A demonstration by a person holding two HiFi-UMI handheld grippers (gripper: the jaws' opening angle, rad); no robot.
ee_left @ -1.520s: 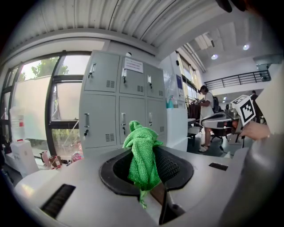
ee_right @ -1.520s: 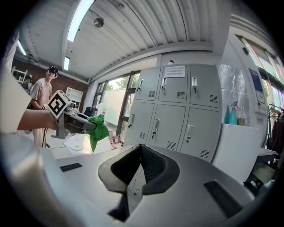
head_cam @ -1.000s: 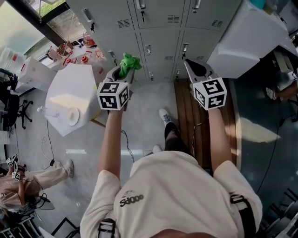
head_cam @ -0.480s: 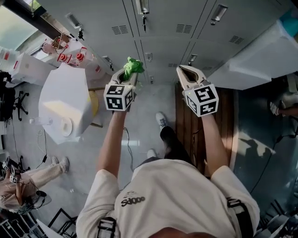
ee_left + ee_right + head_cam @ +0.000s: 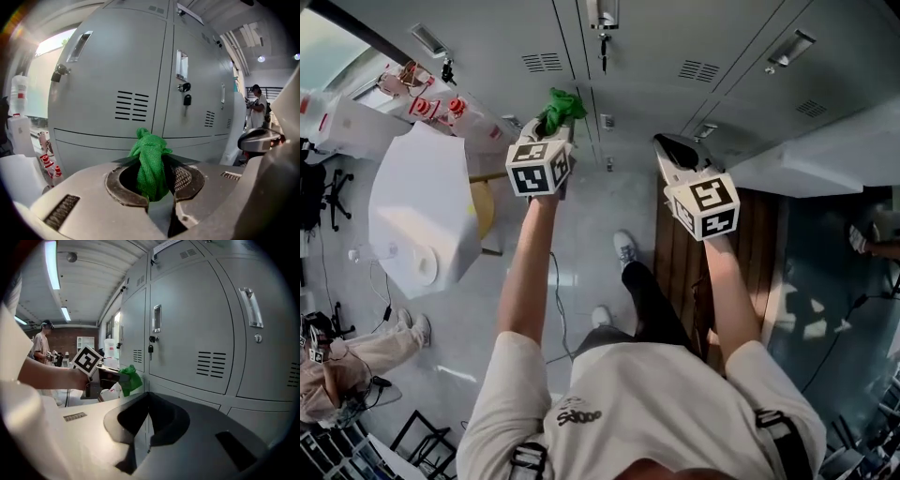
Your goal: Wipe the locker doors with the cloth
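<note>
Left claw (image 5: 152, 183) clamps the green cloth (image 5: 150, 157) by its bunched middle; likely soft, light, compliant. Locker doors (image 5: 108, 79) near. Right claw (image 5: 146, 401) closed, empty.

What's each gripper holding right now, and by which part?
The left gripper is shut on the green cloth, pinching one bunched end; the rest pokes out past the tips. The right gripper is shut, holding nothing.
</note>
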